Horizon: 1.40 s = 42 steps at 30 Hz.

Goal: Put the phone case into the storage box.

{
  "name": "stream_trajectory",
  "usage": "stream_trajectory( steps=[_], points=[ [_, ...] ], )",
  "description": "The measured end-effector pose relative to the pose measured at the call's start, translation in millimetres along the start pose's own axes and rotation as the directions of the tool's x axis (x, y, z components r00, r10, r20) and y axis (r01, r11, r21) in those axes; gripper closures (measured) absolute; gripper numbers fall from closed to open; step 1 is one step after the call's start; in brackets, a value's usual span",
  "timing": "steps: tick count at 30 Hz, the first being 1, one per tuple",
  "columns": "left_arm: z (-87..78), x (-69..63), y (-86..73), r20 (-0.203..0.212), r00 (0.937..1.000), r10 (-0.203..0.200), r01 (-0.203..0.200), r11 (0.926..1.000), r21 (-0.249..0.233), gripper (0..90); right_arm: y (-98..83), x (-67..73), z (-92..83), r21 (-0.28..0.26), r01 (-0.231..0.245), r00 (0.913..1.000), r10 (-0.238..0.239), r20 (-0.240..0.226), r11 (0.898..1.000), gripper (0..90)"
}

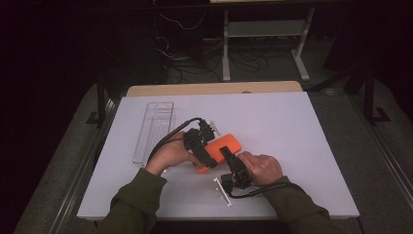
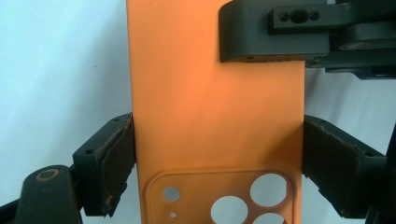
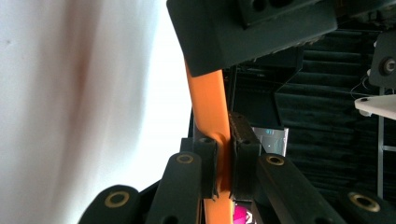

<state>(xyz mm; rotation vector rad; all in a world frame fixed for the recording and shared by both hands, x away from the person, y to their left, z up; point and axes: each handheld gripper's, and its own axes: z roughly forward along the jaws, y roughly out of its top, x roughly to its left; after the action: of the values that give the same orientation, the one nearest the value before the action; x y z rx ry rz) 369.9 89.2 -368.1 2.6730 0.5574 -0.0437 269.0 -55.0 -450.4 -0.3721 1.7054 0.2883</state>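
One orange phone case (image 1: 220, 149), held between two grippers above the white table (image 1: 292, 146).
Long axis runs diagonally, from near-left to far-right in the high view; camera cut-outs toward the left gripper (image 2: 217, 158), whose jaws span its width. Right gripper (image 3: 223, 172) clamped on its edge. One clear plastic tray (image 1: 153, 129) lies well left.

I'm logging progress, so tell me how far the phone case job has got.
Done: the orange phone case is off the table, out of the clear tray. In hand: the left gripper clamps its sides and the right gripper pinches an edge. What remains cannot be told from these views.
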Motion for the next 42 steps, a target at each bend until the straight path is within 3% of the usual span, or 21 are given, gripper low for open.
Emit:
stream_trajectory(
  steps=[5,7,10,17,23,26,34,38,39,42],
  points=[
    [0.2,1.9,-1.9,0.022,0.9996,-0.016,0.016,0.9998,-0.011,14.3,-0.5,-0.7,0.1,-0.005,0.014,0.9999,-0.014,-0.01,1.0,82.3],
    [-2.3,1.1,-3.2,0.019,0.9998,-0.002,0.003,0.9992,-0.041,15.0,-0.4,-0.4,0.8,-0.005,0.006,0.9999,-0.006,0.016,1.0,82.6],
    [-5.3,-0.7,-3.4,0.021,0.9997,0.01,-0.009,0.9983,-0.057,13.1,-0.1,0.9,0.8,0.0,-0.025,0.9997,0.025,0.009,1.0,82.6],
    [-5.4,-2.4,-2.9,0.014,0.9997,0.022,-0.021,0.9969,-0.076,7.8,-1.2,1.7,2.1,-0.002,-0.026,0.9997,0.026,-0.001,1.0,82.4],
    [-10.6,0.4,-5.1,0.007,1.0,0.0,0.0,0.9934,-0.115,3.1,-2.9,1.7,2.5,0.008,-0.024,0.9993,0.024,-0.028,1.0,82.3],
    [-11.8,0.9,-6.5,0.016,0.9995,-0.028,0.03,0.9898,-0.14,2.7,-4.5,1.3,2.9,0.014,-0.029,0.9993,0.029,-0.025,0.999,82.3],
    [-19.3,4.9,-9.8,0.005,1.0,0.002,-0.001,0.9911,-0.133,0.0,-10.2,-1.0,5.2,0.028,-0.031,0.9988,0.032,-0.038,0.999,82.1],
    [-22.9,7.0,-12.0,-0.005,1.0,-0.009,0.008,0.989,-0.148,0.0,-14.5,-2.4,4.7,0.05,-0.044,0.9981,0.046,-0.041,0.998,82.1],
    [-23.7,7.0,-12.7,-0.005,0.9999,-0.014,0.013,0.9891,-0.147,0.0,-16.6,-3.9,4.7,0.051,-0.027,0.9988,0.029,-0.039,0.998,82.1],
    [-26.2,7.7,-14.3,-0.017,0.9998,-0.007,0.005,0.9894,-0.145,0.0,-21.6,-3.7,4.2,0.068,-0.048,0.9977,0.051,-0.046,0.997,82.0]
  ],
)
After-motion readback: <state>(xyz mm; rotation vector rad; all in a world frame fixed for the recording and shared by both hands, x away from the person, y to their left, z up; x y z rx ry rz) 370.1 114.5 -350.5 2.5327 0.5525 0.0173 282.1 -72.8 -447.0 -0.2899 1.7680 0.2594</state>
